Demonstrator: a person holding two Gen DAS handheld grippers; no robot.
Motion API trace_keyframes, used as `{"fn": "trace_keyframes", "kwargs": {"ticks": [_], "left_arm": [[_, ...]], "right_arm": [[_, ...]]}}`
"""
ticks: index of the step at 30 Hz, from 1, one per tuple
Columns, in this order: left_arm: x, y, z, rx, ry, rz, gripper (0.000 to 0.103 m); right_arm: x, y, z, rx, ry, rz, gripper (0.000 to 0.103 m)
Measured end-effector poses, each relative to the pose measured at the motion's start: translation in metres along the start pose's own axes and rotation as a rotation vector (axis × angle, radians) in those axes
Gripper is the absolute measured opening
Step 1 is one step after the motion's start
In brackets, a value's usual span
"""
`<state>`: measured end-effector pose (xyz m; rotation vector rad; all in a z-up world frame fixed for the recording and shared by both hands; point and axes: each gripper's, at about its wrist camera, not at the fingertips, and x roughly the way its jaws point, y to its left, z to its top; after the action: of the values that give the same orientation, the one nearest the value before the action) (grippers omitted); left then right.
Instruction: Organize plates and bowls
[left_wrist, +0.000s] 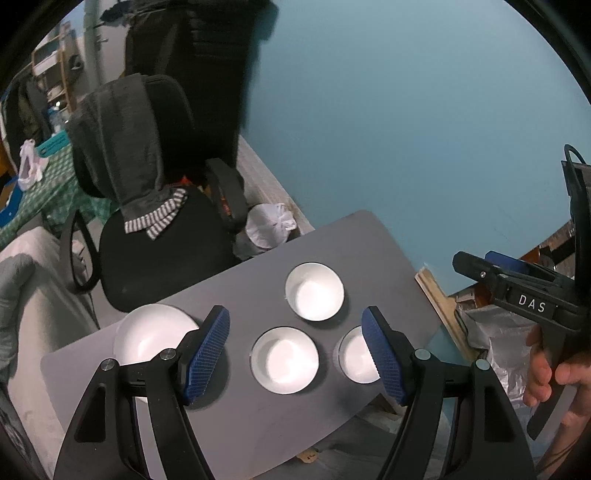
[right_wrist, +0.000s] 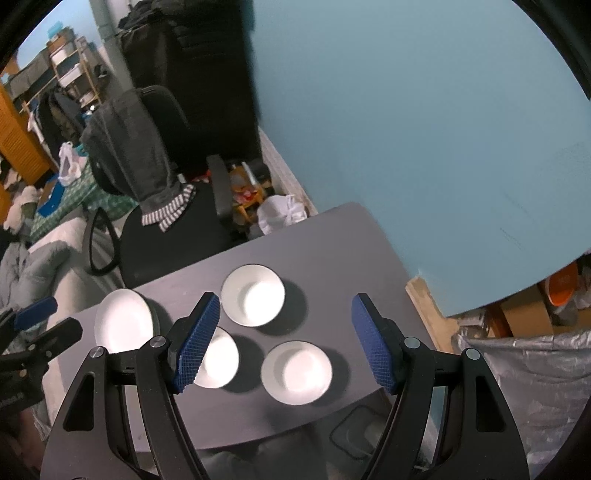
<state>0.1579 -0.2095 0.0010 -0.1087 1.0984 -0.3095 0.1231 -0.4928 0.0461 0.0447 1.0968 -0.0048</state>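
Hovering over a grey table (left_wrist: 258, 406) at the frame's centre, the left gripper (left_wrist: 295, 350) and right gripper (right_wrist: 284, 343) gape wide and empty above three white bowls (left_wrist: 284, 360) and a white plate (left_wrist: 147, 336) at lower left.

bowls (left_wrist: 314, 291) white | table (left_wrist: 258, 417) grey | wall (left_wrist: 406, 110) blue | chair (left_wrist: 162, 258) black

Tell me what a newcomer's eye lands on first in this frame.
Four white dishes on the grey table: three bowls clustered mid-table and a plate at its left end. Both grippers, left and right, hover above with blue jaws wide open, empty. Behind stands a black chair.
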Motion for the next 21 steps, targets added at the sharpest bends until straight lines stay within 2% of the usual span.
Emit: {"fn": "trace_keyframes", "kwargs": {"ticks": [21], "left_arm": [[0.039,-0.056,0.018,0.106,0.066,-0.060,0.075]], "right_arm": [[0.008,-0.044,-0.007,0.085,0.035,-0.030,0.073]]}}
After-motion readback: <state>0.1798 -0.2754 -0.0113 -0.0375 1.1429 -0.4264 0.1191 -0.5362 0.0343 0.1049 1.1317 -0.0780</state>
